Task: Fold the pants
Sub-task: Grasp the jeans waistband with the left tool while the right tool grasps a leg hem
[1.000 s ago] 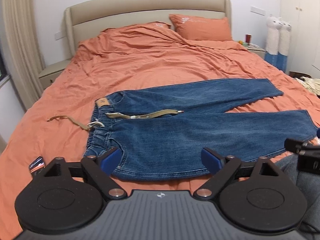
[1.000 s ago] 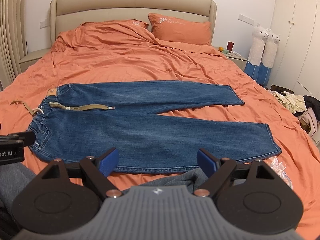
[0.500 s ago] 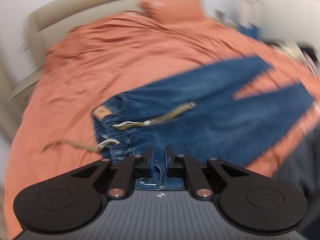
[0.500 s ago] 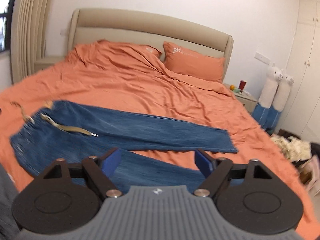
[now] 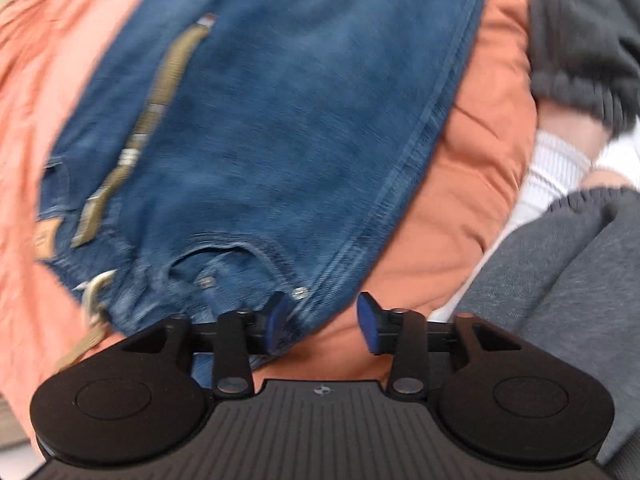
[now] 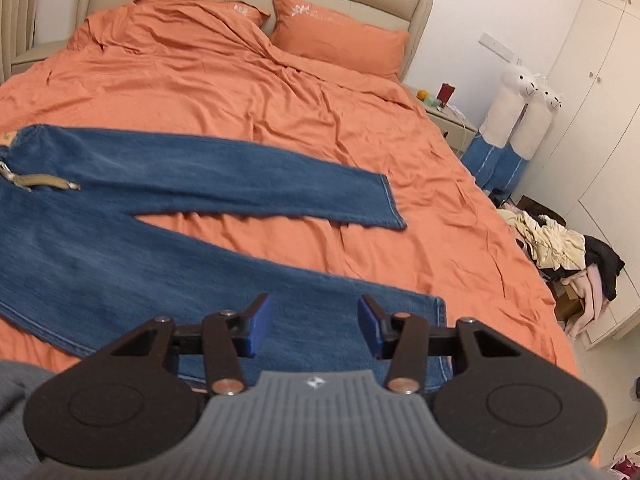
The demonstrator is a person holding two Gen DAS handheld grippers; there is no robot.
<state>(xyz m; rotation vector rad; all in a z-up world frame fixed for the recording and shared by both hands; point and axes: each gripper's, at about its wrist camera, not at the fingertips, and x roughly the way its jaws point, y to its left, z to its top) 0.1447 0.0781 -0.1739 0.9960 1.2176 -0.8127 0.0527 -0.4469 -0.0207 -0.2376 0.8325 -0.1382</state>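
Right wrist view gave me the big picture: the orange-sheeted bed with the blue denim pants spread flat across it, unfolded, long axis running side to side, waistband toward my left and hems toward my right, the legs splayed apart. My right gripper hovered over the near leg close to its hem, fingers parted at a moderate gap and holding nothing. In the blurred left wrist view, my left gripper sat at the waistband's near corner, fingers likewise apart and empty, the left pad just over the denim edge by a rivet, the right pad over bare sheet. The olive webbing belt trailed loose across the pants. I judged each hand well placed for its end of the near leg.
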